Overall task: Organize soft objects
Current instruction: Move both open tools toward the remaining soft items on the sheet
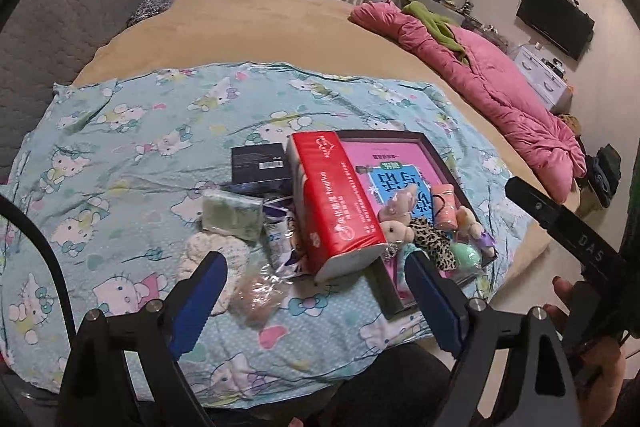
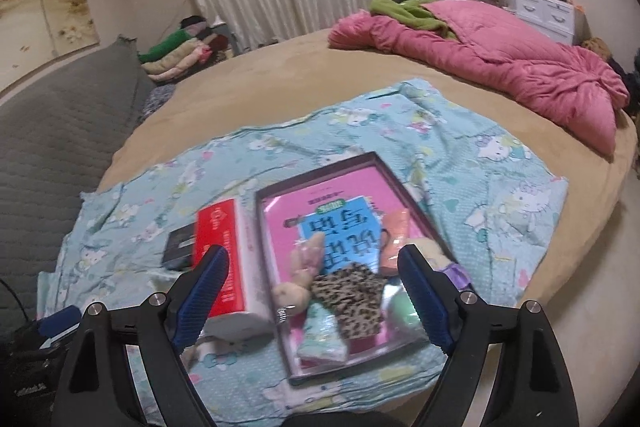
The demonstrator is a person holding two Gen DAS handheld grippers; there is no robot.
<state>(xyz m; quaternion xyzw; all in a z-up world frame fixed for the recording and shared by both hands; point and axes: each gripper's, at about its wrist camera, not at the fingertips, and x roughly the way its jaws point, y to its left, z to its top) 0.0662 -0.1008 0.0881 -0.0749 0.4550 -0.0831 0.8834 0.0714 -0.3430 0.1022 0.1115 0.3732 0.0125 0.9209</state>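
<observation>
Bed bearing a cartoon-print sheet, on which lies a shallow dark tray already holding small plush toys. Red tissue pack lies just left of the tray, one end propped on its rim, long axis running away from the viewer. Loose soft items lie further left, ahead of the left gripper, the nearer one. Right gripper hangs over the tray. Both grippers stand wide apart, empty.

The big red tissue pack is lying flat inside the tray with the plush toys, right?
Not quite. The red tissue pack stands outside the tray, along its left edge; the plush toys are inside. The right wrist view shows it.
</observation>
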